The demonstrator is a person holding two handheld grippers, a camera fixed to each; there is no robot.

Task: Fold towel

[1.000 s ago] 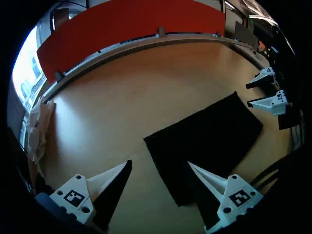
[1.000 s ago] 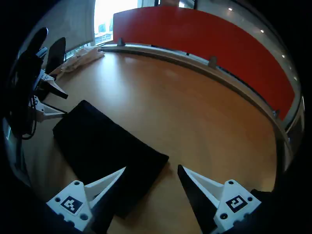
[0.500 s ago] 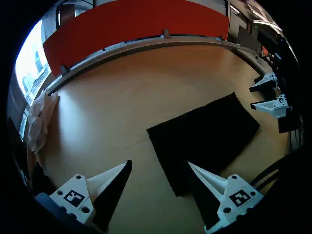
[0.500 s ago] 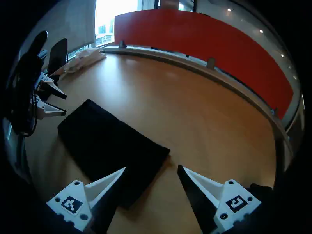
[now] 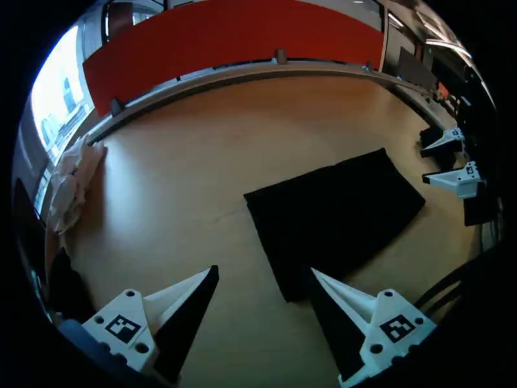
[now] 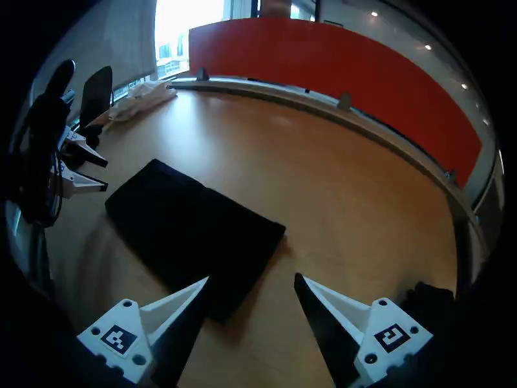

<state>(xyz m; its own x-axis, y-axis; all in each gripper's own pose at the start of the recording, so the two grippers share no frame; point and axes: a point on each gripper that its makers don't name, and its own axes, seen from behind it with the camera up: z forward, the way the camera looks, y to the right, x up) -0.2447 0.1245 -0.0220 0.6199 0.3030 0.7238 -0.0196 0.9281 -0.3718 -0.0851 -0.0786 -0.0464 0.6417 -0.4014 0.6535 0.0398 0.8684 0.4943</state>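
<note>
A black folded towel (image 5: 333, 216) lies flat on the wooden table (image 5: 213, 155). In the left gripper view my left gripper (image 5: 262, 284) is open above the table, its right finger over the towel's near corner. The right gripper (image 5: 452, 158) stands open beyond the towel's far right end. In the right gripper view the same towel (image 6: 194, 226) lies left of centre, and my right gripper (image 6: 252, 291) is open with its left finger over the towel's near edge. The left gripper (image 6: 81, 165) is seen open at the far left.
A red partition (image 5: 239, 32) runs along the table's far edge. A pale crumpled cloth (image 5: 74, 181) lies at the left end of the table, also the pale cloth (image 6: 142, 97) in the right gripper view. Dark office chairs (image 6: 90, 94) stand beyond.
Both grippers have drawn back and up from the towel, which now looks smaller and farther off in both views. The towel itself has stayed flat on the table.
</note>
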